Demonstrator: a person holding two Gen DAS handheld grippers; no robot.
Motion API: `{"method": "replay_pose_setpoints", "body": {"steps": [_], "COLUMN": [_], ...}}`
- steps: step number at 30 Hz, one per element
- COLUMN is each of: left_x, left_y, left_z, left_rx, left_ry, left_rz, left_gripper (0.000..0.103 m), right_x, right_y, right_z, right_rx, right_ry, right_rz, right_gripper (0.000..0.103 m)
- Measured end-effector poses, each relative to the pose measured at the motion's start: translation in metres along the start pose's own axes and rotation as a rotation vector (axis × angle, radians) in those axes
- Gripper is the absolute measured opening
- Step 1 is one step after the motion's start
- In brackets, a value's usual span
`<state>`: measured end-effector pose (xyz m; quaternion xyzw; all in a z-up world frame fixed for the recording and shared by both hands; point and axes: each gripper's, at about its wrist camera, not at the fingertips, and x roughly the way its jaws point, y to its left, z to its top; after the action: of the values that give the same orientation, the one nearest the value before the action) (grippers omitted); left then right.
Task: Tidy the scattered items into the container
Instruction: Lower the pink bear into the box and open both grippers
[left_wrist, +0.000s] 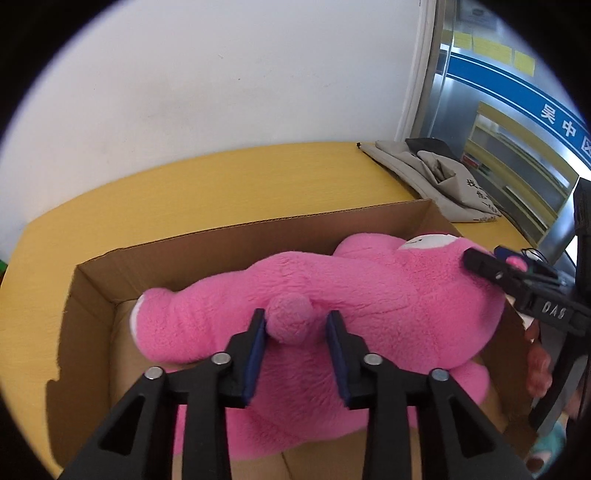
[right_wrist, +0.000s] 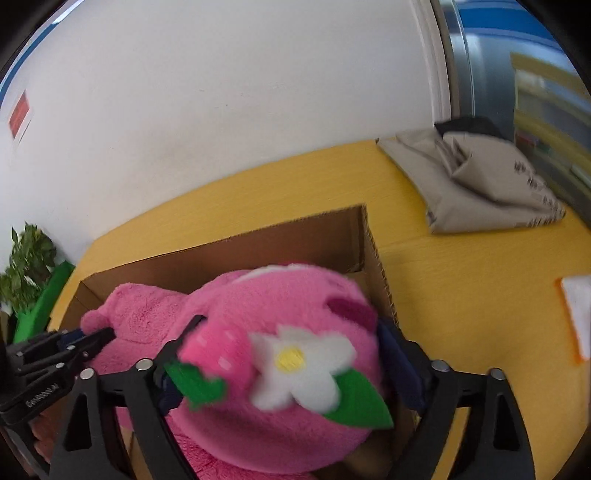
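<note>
A big pink plush toy (left_wrist: 332, 295) lies in an open cardboard box (left_wrist: 258, 229) on a yellow table. My left gripper (left_wrist: 297, 321) is open, its blue pads on either side of the toy's small round tail (left_wrist: 290, 317), not pinching it. My right gripper (right_wrist: 291, 325) is closed around the toy's head (right_wrist: 288, 321), which bears a white flower (right_wrist: 299, 365) and green leaves; the fingers press its sides. In the left wrist view the right gripper (left_wrist: 491, 266) touches the head at the right. In the right wrist view the left gripper (right_wrist: 99, 336) shows at the tail.
A folded grey cloth bag (left_wrist: 443, 181) lies at the table's far right corner, also in the right wrist view (right_wrist: 476, 184). A white item with an orange edge (right_wrist: 576, 317) lies on the table at right. A green plant (right_wrist: 26, 266) stands at left. A white wall is behind.
</note>
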<state>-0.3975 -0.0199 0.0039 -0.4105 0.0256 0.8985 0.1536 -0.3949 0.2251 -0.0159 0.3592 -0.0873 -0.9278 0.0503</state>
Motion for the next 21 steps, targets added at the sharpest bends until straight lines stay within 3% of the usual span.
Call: {"method": "replay_pose_setpoints", "body": {"steps": [2, 4, 7, 8, 10, 13, 16, 19, 21], "left_x": [-0.030, -0.065, -0.112, -0.119, -0.119, -0.096, -0.081, -0.070, -0.067], "left_y": [0.011, 0.024, 0.042, 0.047, 0.059, 0.082, 0.092, 0.085, 0.083], "left_z": [-0.005, -0.015, -0.036, -0.043, -0.061, -0.095, -0.120, -0.137, -0.146], "left_rx": [-0.039, -0.045, -0.071, -0.077, -0.093, -0.154, -0.229, -0.209, -0.187], "left_ry": [-0.030, -0.057, -0.077, -0.068, -0.003, 0.175, 0.258, 0.324, 0.364], "left_rz": [0.006, -0.009, 0.007, 0.011, 0.042, 0.126, 0.029, 0.022, 0.058], "left_gripper": [0.041, 0.057, 0.075, 0.077, 0.077, 0.075, 0.075, 0.075, 0.071], "right_x": [-0.023, -0.050, -0.098, -0.111, -0.129, -0.130, -0.122, -0.107, -0.092], "right_y": [-0.001, -0.004, -0.008, -0.008, -0.004, 0.001, 0.006, 0.006, 0.000], "right_z": [0.004, 0.006, 0.002, -0.002, -0.014, -0.041, -0.068, -0.086, -0.095], "right_rx": [-0.023, -0.044, -0.082, -0.097, -0.140, -0.172, -0.130, -0.106, -0.090], "right_ry": [-0.024, -0.025, -0.021, -0.014, 0.038, 0.189, 0.295, 0.359, 0.413], "right_rz": [-0.001, 0.063, 0.133, 0.146, 0.196, 0.284, 0.342, 0.305, 0.259], "right_gripper": [0.103, 0.103, 0.103, 0.103, 0.103, 0.103, 0.103, 0.103, 0.103]}}
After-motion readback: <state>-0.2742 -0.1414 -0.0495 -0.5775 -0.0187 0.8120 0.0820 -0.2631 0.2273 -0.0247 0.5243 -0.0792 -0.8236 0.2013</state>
